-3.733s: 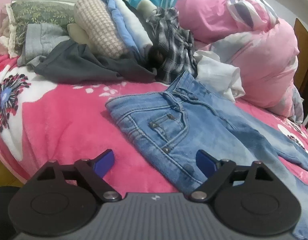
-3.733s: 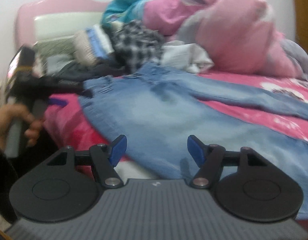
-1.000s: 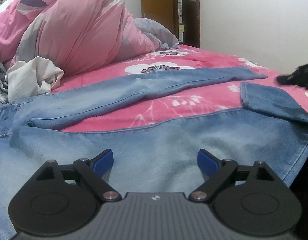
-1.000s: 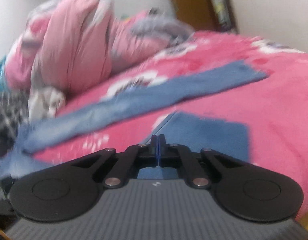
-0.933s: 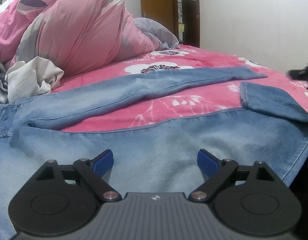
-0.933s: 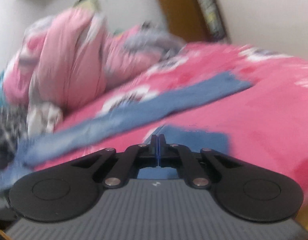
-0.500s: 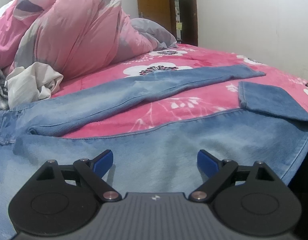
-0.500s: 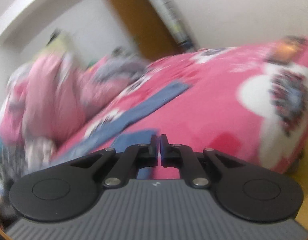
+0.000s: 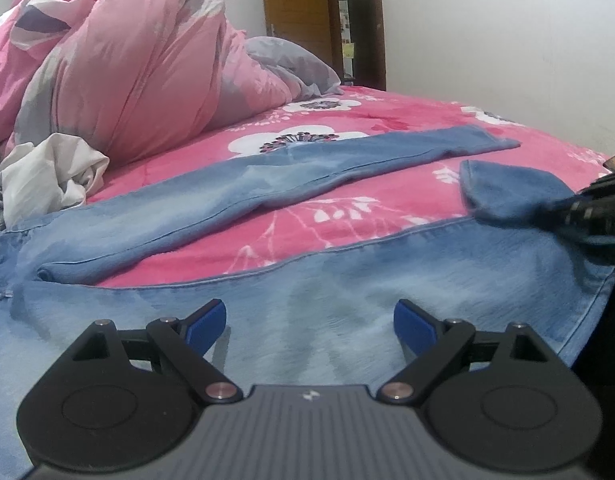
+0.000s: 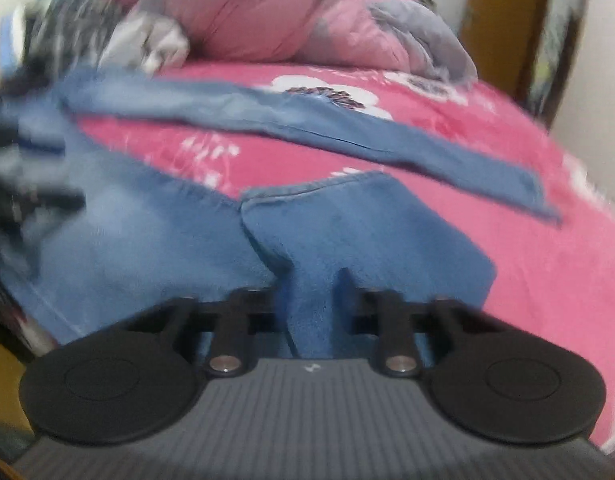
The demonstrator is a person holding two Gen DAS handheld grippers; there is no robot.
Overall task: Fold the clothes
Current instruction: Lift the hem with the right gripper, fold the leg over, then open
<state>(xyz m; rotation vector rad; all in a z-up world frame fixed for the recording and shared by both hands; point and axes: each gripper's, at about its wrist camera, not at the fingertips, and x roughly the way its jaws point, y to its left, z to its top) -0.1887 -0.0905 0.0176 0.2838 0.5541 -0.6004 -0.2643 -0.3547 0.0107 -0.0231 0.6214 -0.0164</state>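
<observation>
Bed (image 9: 407, 152) with pink floral blanket carrying everything. Pink duvet (image 9: 147, 60) bunching at far side. Jeans (image 9: 267, 184) lying spread flat across blanket, light-washed denim, both legs running lengthwise toward right, far leg straight, near leg's hem folding back. We are hovering left gripper (image 9: 309, 328) over near leg, jaws released, nothing between. We are keeping right gripper (image 10: 309, 292) clenched on folded hem.

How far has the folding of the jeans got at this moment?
Done: the jeans lie spread on the pink blanket, the near leg's hem turned back. In hand: the right claw is shut on that hem; the left claw hovers open over the thigh. Left: laying leg on leg and folding lengthwise; the heaped clothes wait.
</observation>
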